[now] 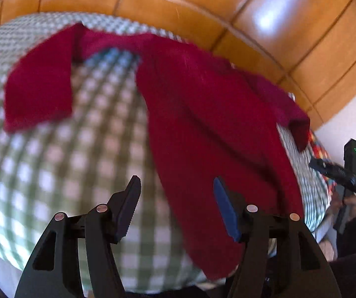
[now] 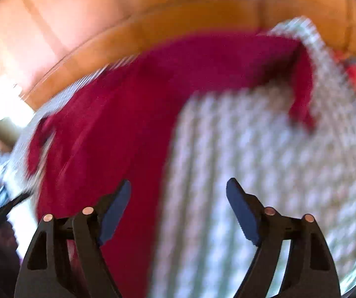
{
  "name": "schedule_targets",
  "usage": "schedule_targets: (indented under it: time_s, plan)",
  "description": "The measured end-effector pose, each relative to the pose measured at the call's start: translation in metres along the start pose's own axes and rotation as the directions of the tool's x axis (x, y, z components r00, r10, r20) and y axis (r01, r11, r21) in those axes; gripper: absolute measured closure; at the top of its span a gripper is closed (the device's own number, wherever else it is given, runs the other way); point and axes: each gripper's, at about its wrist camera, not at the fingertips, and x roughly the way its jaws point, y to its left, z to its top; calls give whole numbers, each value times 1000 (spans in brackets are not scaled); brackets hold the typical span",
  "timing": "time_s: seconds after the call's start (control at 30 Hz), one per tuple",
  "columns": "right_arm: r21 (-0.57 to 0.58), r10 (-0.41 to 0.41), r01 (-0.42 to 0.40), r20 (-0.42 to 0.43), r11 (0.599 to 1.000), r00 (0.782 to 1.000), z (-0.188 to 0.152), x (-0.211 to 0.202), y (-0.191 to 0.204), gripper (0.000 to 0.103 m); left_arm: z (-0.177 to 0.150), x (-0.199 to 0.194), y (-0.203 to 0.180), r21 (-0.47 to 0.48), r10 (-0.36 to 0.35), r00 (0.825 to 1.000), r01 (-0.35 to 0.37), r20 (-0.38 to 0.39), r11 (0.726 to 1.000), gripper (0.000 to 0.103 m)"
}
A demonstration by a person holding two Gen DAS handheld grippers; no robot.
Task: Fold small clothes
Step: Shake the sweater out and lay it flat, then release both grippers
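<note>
1. While one red garment [image 1: 202,124] lies spread on the checked cloth [image 1: 66,161], bare checks stay open on either side of it.
2. Two grippers: left gripper [image 1: 176,207] and right gripper [image 2: 178,209], both spread wide, holding nothing.
3. Orange panelled wall [image 1: 264,49] borders the far edge.

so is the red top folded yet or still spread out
Mostly spread: the red top lies open on the checked cloth, one sleeve stretched sideways, the other bent over. Both claws are open, holding nothing.
</note>
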Motion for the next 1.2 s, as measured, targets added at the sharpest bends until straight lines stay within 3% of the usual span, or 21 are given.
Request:
schedule_targets:
  time_s: [0.1, 0.17, 0.23, 0.27, 0.3, 0.47, 0.6, 0.7, 0.8, 0.9, 0.93, 1.0, 1.03, 1.2]
  plan:
    - [-4, 72, -73, -107, 997, 992, -38, 11, 15, 43, -13, 12, -6, -17, -41, 998, 41, -37, 999, 44]
    - [-6, 93, -95, -153, 995, 984, -57, 23, 27, 65, -14, 17, -13, -5, -50, 998, 50, -39, 999, 67]
    - [-21, 87, -91, -152, 996, 985, -63, 29, 39, 75, -14, 21, -20, 9, -49, 997, 50, -56, 999, 92]
    - [-27, 77, -81, -146, 996, 986, -61, 31, 41, 89, -13, 22, -22, 26, -29, 998, 31, -48, 999, 94]
    - [-21, 85, -89, -142, 996, 986, -57, 30, 42, 93, -12, 18, -25, 47, -20, 999, 21, -40, 999, 94]
    - [-85, 116, -117, -18, 989, 993, -39, -20, 53, 96, 0, -34, -23, 76, -66, 997, 62, 48, 995, 95]
    - [-77, 137, -133, 49, 988, 989, -40, -56, 42, 97, 2, -80, 1, 38, -50, 994, 47, 99, 998, 95]
    - [-73, 99, -98, 14, 993, 995, -52, -50, 35, 97, -9, -95, 27, 9, 4, 996, -5, 94, 1000, 95]
    - [-86, 4, -11, -86, 996, 996, -72, -14, 23, 97, -23, -70, 35, 19, 66, 998, -66, -17, 998, 95]
    - [-110, -32, 14, -163, 994, 986, -88, 6, 21, 96, -36, -43, 35, 49, 146, 982, -141, -120, 989, 95]
    - [-126, -33, 12, -169, 992, 985, -90, 5, 22, 92, -35, -43, 36, 46, 155, 981, -150, -119, 988, 95]
    - [-132, -24, 2, -167, 991, 986, -86, -1, 23, 72, -25, -53, 38, 20, 134, 988, -133, -74, 991, 95]
    - [-130, -29, 10, -146, 991, 989, -82, -6, 22, 49, -19, -57, 37, 20, 145, 988, -144, -46, 989, 95]
    - [-31, -63, 62, -31, 998, 998, -50, -24, -14, 47, 15, -59, 21, 30, 139, 988, -141, 66, 990, 95]
